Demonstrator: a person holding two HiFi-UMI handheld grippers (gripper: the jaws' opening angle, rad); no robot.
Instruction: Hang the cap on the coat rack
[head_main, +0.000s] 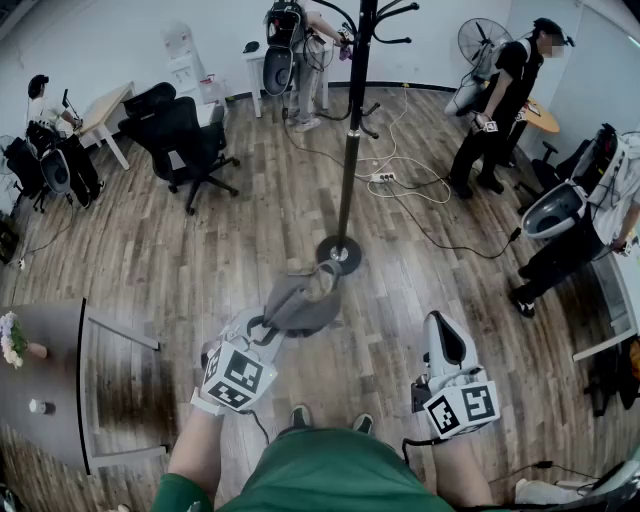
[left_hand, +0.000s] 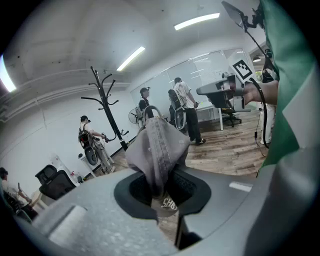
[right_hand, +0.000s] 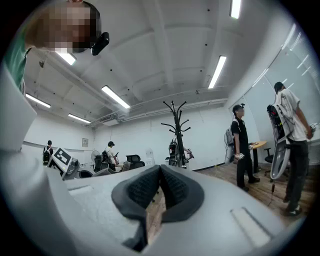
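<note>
My left gripper is shut on a grey cap, which bunches up out of the jaws; the cap's fabric is pinched between the dark pads. The black coat rack stands straight ahead on the wood floor, its round base just beyond the cap and its hooks up high. In the left gripper view the rack is left of the cap and farther off. My right gripper hangs at the lower right with its pads pressed together and nothing between them. The rack also shows far off in the right gripper view.
Black office chairs stand to the far left of the rack. Cables and a power strip lie on the floor behind its base. Several people stand around the room's edges. A grey table is at my near left.
</note>
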